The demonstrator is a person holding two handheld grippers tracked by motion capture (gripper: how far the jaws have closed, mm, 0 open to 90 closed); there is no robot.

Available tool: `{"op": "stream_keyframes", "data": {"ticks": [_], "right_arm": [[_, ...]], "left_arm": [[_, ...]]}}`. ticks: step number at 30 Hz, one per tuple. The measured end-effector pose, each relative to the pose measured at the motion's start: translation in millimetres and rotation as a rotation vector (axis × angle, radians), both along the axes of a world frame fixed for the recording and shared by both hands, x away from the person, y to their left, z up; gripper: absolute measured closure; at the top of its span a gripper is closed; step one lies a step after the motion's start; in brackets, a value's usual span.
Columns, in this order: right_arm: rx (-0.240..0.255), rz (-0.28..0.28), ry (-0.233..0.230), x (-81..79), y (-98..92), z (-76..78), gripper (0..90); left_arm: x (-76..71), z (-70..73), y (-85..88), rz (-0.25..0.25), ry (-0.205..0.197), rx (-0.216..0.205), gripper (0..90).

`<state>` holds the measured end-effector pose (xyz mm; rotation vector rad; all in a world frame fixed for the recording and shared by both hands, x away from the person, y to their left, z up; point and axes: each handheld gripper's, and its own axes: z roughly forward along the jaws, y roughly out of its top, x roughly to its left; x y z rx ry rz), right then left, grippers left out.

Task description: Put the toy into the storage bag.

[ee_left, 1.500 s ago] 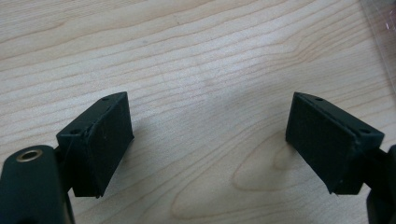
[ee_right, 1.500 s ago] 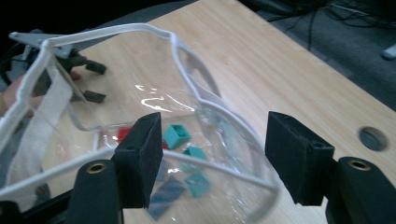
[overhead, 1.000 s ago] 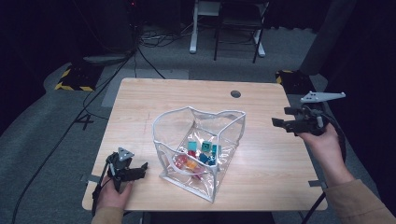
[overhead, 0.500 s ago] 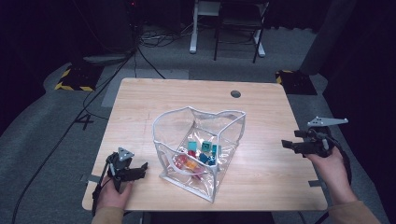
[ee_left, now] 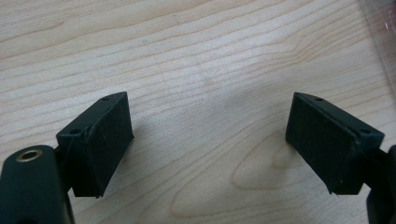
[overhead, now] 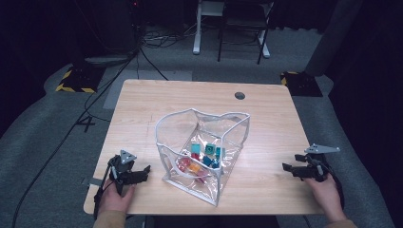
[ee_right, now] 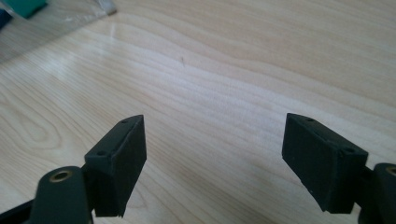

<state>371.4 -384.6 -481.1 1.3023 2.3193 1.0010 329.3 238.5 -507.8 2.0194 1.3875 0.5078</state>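
Left gripper [overhead: 142,172] is resting at the table's [overhead: 142,109] near-left corner, jaws gaping wide over bare wood. Between both tools, mid-table, a clear bag [overhead: 202,156] is sitting with coloured blocks [overhead: 202,159] inside. Right gripper [overhead: 290,169] is hovering wide and empty at the near-right edge, well apart from it.

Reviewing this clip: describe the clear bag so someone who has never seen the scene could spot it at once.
Start from the light wooden table; near its middle, between the left gripper and the right gripper, stands the clear plastic bag. It is open at the top with a pale trimmed rim, and small red, orange and teal blocks lie inside, seen through its see-through walls.
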Motion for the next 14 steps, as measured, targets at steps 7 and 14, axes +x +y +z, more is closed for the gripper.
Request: {"op": "stream_keyframes", "data": {"ticks": [7, 14], "right_arm": [[0.001, 0.025, -0.076, -7.1, 5.5, -21.5, 19.3], [-0.042, 0.037, -0.095, -6.7, 9.3, -23.7, 14.5]], "left_arm": [[0.0, 0.0, 0.0, 0.000, 0.000, 0.000, 15.0], [0.0, -0.4, -0.1, 0.002, -0.005, -0.002, 15.0]]}}
